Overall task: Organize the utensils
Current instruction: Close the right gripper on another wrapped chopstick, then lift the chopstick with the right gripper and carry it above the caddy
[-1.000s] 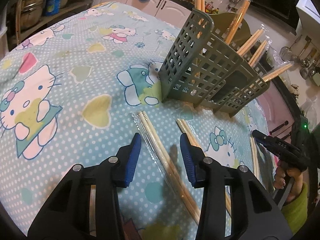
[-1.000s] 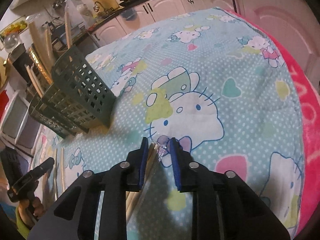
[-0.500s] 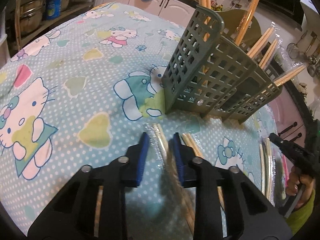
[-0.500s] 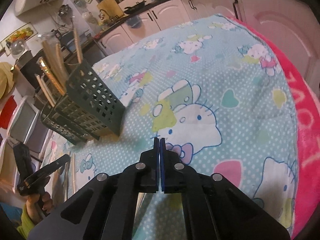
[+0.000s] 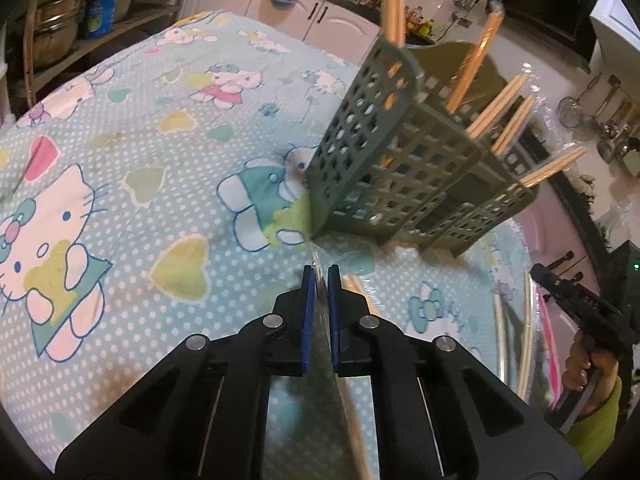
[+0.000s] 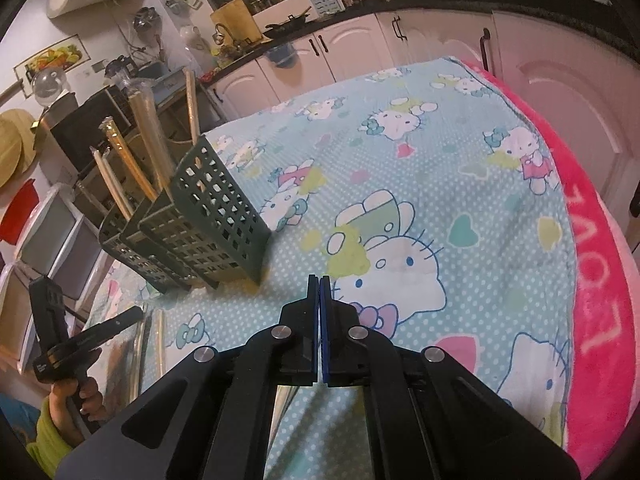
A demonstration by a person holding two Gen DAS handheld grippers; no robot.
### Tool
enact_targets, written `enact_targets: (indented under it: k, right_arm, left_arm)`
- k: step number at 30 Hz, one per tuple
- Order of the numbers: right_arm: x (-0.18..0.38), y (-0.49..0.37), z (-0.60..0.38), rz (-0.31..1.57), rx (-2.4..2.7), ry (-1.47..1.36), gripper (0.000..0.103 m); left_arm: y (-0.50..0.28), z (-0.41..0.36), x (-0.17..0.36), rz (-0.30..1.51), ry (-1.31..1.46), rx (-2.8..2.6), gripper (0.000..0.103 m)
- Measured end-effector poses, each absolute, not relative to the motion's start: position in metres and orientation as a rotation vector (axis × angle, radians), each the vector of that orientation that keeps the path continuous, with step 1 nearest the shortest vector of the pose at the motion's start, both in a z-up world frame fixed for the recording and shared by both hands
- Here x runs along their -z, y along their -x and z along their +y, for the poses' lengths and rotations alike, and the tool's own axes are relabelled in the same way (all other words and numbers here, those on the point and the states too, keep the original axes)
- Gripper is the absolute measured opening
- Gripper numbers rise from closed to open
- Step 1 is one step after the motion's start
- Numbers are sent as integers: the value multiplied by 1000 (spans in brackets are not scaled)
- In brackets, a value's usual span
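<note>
Both jaws have closed since earlier; your left hand-held gripper [image 5: 321, 276] now clamps a wrapped chopstick pair [image 5: 320, 344] off the table [image 5: 132, 128]; right hand-held gripper [image 6: 319, 286] pinches another wrapper [image 6: 285, 396]; lift steadily, tip into the green caddy [image 5: 404, 184].

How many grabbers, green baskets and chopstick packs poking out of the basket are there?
Grippers: 2 (left gripper, right gripper)
Green basket: 1
Chopstick packs poking out of the basket: 5
Total: 8
</note>
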State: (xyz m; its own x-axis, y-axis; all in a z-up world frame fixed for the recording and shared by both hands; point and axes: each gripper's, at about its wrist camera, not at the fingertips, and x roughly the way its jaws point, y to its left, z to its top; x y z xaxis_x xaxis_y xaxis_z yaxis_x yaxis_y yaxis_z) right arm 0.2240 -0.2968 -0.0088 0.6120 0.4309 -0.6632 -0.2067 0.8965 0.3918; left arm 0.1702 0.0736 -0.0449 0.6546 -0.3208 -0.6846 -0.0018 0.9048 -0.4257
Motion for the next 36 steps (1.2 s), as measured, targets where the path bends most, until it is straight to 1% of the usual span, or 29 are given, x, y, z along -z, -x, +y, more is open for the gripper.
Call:
enact_targets:
  k: [7, 20, 36]
  right_arm:
    - [-15, -213, -289, 782, -410, -263, 1]
    - [-79, -188, -251, 631, -536, -193, 1]
    - [-133, -186, -213, 490, -630, -161, 1]
  left_arm:
    - [-160, 70, 11, 761, 414, 235, 1]
    - [-149, 64, -54, 611, 391, 296, 1]
    - [-152, 60, -108, 489, 362, 347, 1]
